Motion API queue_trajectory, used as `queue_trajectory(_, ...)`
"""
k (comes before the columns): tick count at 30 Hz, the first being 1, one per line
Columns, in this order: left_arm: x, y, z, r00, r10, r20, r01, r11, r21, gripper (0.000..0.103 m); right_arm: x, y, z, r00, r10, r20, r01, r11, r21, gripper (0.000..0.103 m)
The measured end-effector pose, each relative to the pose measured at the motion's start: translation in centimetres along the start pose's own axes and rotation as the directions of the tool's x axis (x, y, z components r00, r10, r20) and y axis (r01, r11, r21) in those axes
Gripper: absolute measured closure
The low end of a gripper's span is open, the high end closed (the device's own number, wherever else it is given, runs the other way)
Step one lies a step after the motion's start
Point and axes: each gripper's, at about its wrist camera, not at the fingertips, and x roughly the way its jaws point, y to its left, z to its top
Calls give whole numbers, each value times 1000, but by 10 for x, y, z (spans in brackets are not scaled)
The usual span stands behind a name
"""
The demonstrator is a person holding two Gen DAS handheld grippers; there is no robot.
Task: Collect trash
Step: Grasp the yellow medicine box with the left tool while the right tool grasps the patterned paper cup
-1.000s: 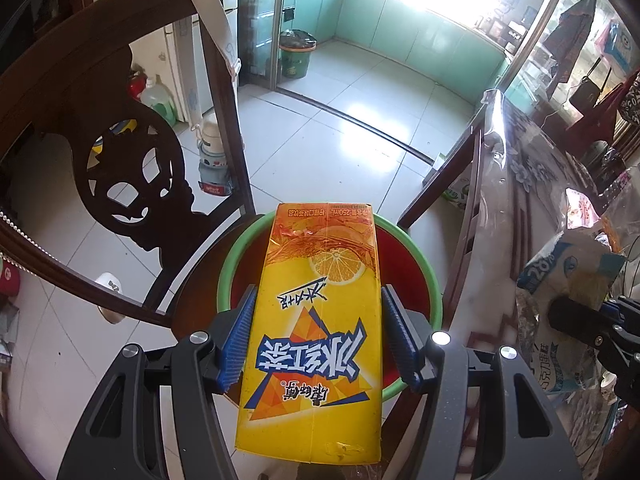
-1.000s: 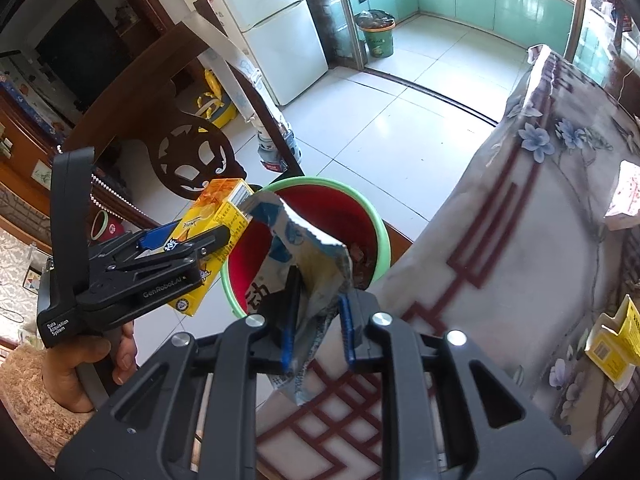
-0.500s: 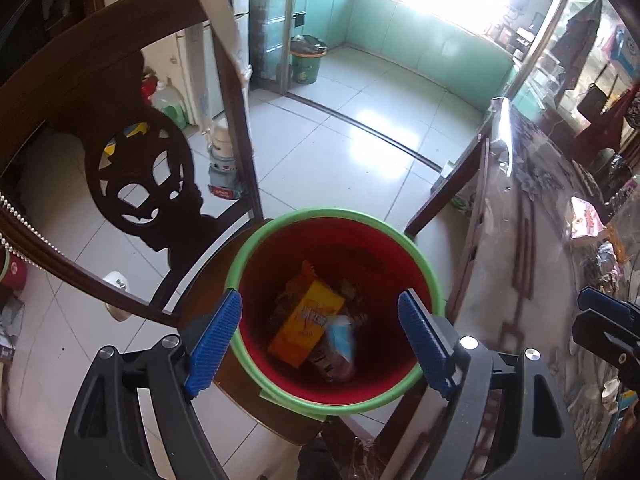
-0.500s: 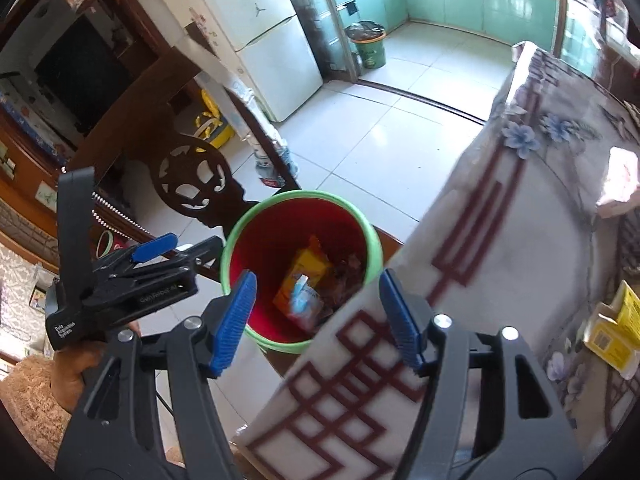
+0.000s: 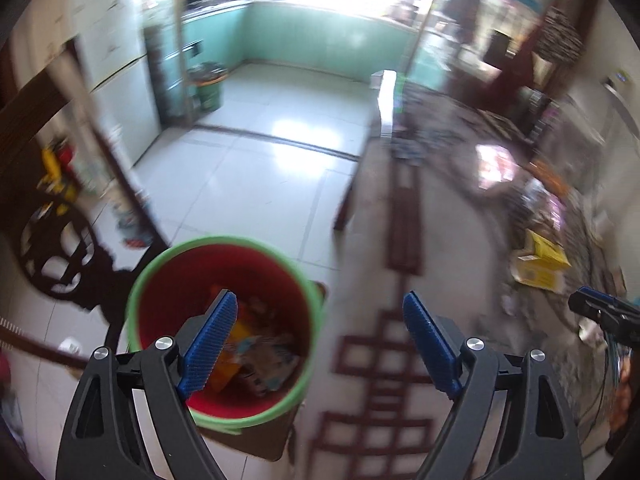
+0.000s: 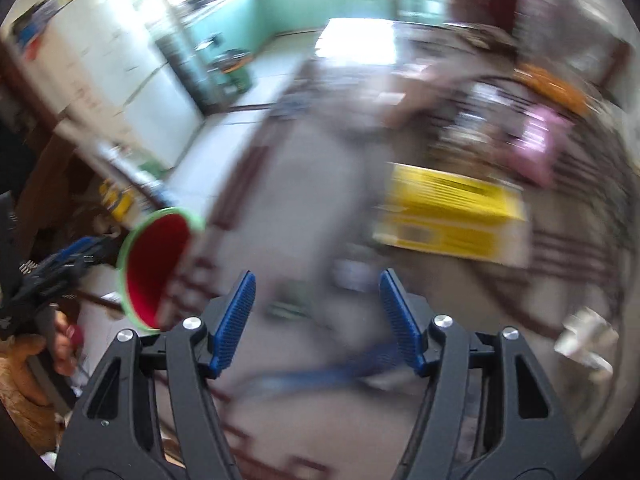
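A red bin with a green rim (image 5: pixel 158 280) stands beside the table and holds an orange-yellow carton (image 5: pixel 236 330) and a wrapper (image 5: pixel 268 364). My left gripper (image 5: pixel 320 340) is open and empty above the bin's right edge. My right gripper (image 6: pixel 314 320) is open and empty over the tablecloth, and the bin (image 6: pixel 154 264) lies to its left. A yellow box (image 6: pixel 448 216) lies on the table ahead of the right gripper and shows in the left wrist view (image 5: pixel 540 256). Both views are blurred by motion.
The table (image 5: pixel 400 380) has a grey cloth with dark red lines. A dark carved wooden chair (image 5: pixel 60 248) stands left of the bin. Pink packaging (image 6: pixel 536 148) and other clutter lie at the far side of the table. White crumpled scrap (image 6: pixel 584 336) lies at right.
The left gripper dropped the carton and the right gripper dropped the wrapper into the bin; both opened. Both grippers have since swung right, toward the table.
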Motion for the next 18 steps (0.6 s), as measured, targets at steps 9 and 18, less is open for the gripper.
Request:
queue_trajectory(9,-11,-88,-1,992,-119,40,112,983,144,16,-36,-152,-20,966,-229,-118,220,972,-84,20)
queue_trajectory(18,-8,-215,8,979,-186,78,128,873,471,8,9,-208,-44,928,-235,-288,124,926,-356,17)
